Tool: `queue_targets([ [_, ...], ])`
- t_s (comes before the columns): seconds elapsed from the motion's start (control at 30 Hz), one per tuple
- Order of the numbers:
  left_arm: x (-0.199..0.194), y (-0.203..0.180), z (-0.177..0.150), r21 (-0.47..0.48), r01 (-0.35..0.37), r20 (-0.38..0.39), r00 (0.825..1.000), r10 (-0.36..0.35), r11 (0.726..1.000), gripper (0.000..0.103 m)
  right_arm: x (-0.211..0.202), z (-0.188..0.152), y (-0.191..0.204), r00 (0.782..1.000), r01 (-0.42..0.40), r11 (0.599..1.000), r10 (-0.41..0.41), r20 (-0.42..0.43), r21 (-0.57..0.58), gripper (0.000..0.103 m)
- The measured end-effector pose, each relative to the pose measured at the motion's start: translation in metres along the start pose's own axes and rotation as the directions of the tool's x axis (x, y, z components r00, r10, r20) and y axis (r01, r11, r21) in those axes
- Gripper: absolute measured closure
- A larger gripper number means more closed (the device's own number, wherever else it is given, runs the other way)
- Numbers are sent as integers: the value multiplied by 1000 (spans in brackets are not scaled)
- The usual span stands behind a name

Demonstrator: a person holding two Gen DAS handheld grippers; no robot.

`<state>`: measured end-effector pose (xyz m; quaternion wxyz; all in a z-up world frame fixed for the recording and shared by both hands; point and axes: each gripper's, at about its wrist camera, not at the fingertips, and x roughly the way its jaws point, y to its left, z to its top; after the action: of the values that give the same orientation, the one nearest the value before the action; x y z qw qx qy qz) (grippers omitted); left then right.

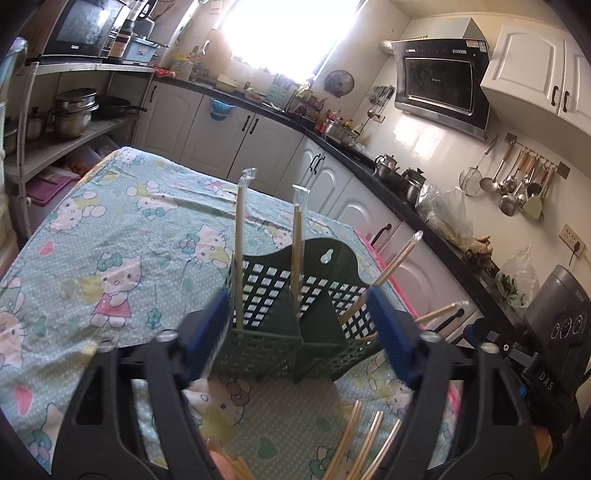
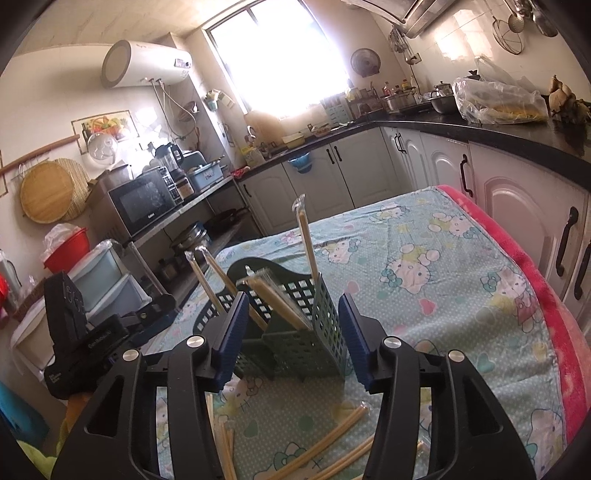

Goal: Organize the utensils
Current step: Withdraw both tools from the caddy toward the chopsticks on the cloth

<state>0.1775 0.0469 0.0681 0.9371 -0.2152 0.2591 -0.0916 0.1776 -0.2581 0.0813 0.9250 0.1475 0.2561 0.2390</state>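
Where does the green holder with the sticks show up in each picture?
Left wrist view: green holder sits low in the centre, between the gripper's blue fingers.
Right wrist view: green holder sits low in the centre.
Shared landmark: the bright window.

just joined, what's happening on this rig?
A person with two handheld grippers is sorting wrapped chopsticks into a green slotted holder on the cartoon-print tablecloth. Several pairs already stand in its compartments; more lie loose on the cloth in front. The left gripper and right gripper are both open and empty, facing the holder.
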Motion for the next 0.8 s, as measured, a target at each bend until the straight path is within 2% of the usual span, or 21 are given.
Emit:
queue_targets([
  [0.33, -10, 4, -11, 12, -25, -20, 999, 26, 1000, 18, -2, -17, 0, 999, 32, 999, -32, -27, -19, 43],
  [0.5, -14, 8, -17, 17, -43, -28, 999, 43, 999, 13, -2, -28, -3, 997, 48, 999, -49, -52, -22, 42],
  [0.8, -18, 16, -27, 10, -68, -46, 997, 68, 998, 11, -3, -43, -7, 994, 66, 997, -69, -86, -31, 40],
])
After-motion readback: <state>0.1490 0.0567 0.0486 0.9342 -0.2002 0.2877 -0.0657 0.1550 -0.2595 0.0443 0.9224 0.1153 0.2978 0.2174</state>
